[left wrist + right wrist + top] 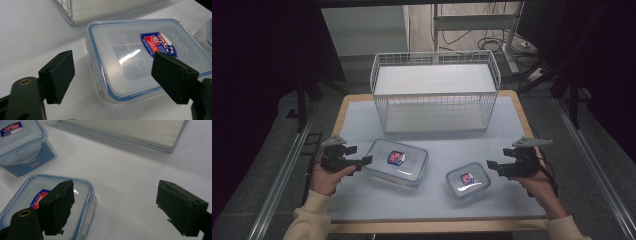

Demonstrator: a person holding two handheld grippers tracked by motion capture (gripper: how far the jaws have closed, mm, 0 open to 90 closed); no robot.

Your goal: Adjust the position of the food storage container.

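From above, a white wire basket (435, 92) stands at the table's far side, with a large lidded container (396, 162) beside the left gripper (365, 161) and a small lidded container (468, 181) beside the right gripper (491, 165). In the left gripper view the jaws stand spread, holding nothing, around the large container's near corner. In the right gripper view the jaws stand spread and empty, one over the small container's lid.
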